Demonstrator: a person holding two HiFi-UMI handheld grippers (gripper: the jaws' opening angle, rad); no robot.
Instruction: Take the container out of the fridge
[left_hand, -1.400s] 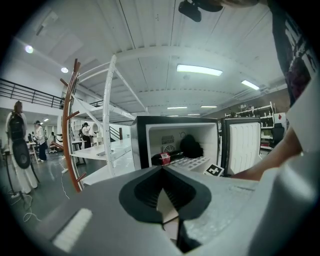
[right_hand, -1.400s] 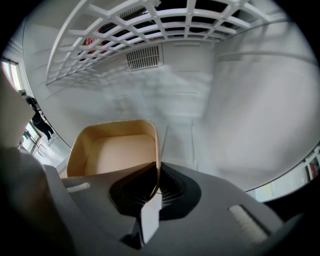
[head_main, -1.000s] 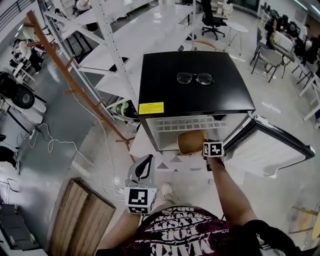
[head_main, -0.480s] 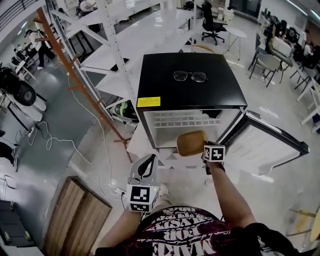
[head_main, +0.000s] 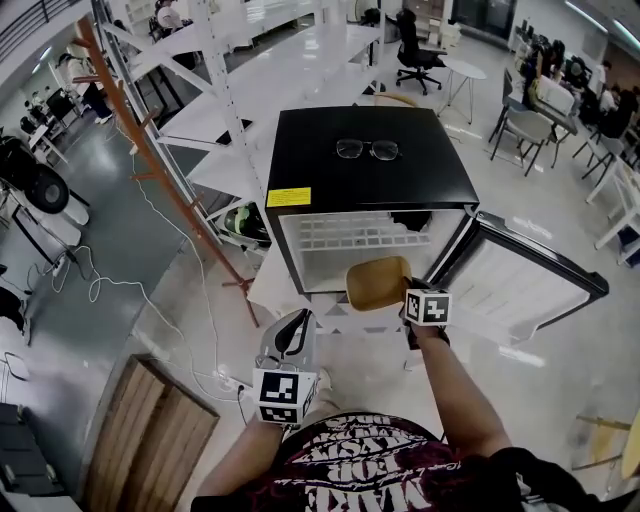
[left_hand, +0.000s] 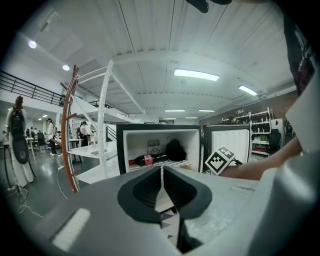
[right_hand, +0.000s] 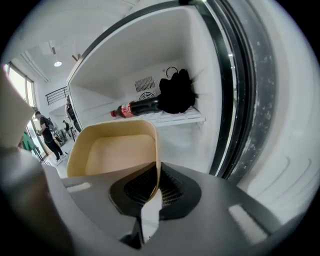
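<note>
Just outside the open fridge (head_main: 370, 180), the tan container (head_main: 378, 283) hangs in the air in front of the white inside. The right gripper (head_main: 408, 300) has its jaws pinched tight on the near wall of the container, one jaw inside and one outside. The container looks empty. The left gripper (head_main: 291, 332) is lower down and off to the left, with its jaws pressed together and nothing between them. Inside the fridge, a bottle (right_hand: 137, 107) lies on the shelf (right_hand: 175, 119) beside a black thing (right_hand: 176, 92). Glasses (head_main: 367, 149) sit on the fridge top. The door (head_main: 520, 290) stands wide open.
</note>
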